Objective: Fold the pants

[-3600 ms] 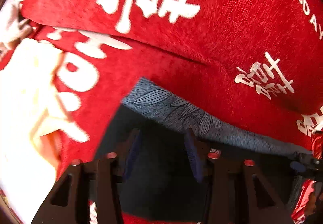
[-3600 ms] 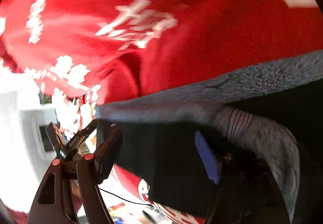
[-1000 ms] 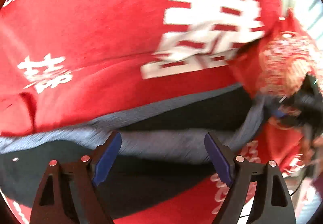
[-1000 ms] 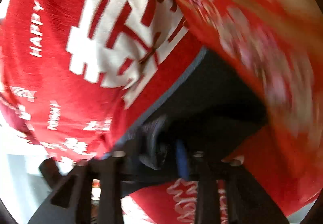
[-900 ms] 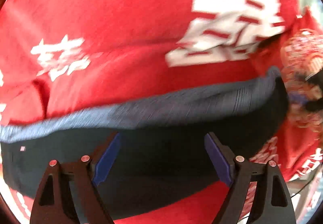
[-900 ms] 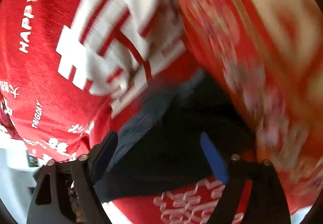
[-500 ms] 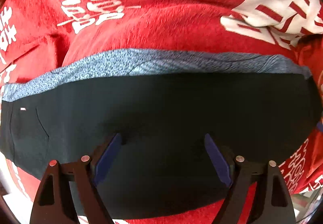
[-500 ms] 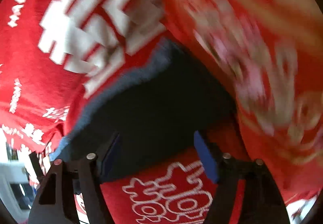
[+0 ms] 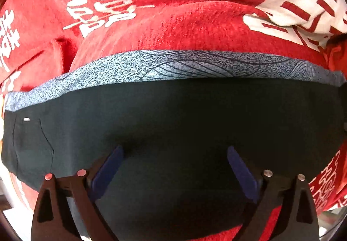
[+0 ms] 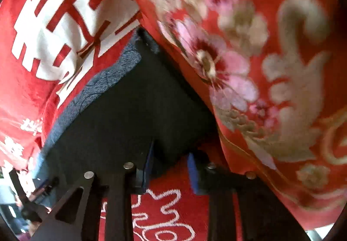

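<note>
The left tool [image 9: 174,155] points straight down at the pants [image 9: 173,119] with its jaws spread wide and opening; its blue pads [image 9: 107,168] stand well apart over the dark cloth, and nothing is pinched between them. The folded pants lie flat right under this tool and run crosswise in its view, long axis from left to right. Their grey patterned waistband [image 9: 173,65] forms the far edge, away from the tool, and a small white tag [image 9: 26,119] sits near the left end beside a stitched seam.

The right tool [image 10: 170,162] tilts steeply downward with its jaws closing. A near corner of the pants [image 10: 130,115] reaches in between its blue pads [image 10: 192,172]; whether the pads already press on the cloth cannot be told from this view. Seen from here the pants run diagonally, from lower left up to the upper middle, with the waistband [image 10: 102,86] along their left edge.

The pants lie on a red blanket [image 9: 184,8] printed with white characters, which shows on all sides of them in the left wrist view. In the right wrist view a red floral quilt [image 10: 260,67] borders the pants' right edge, and the blanket [image 10: 43,23] lies to their left and below the tool.
</note>
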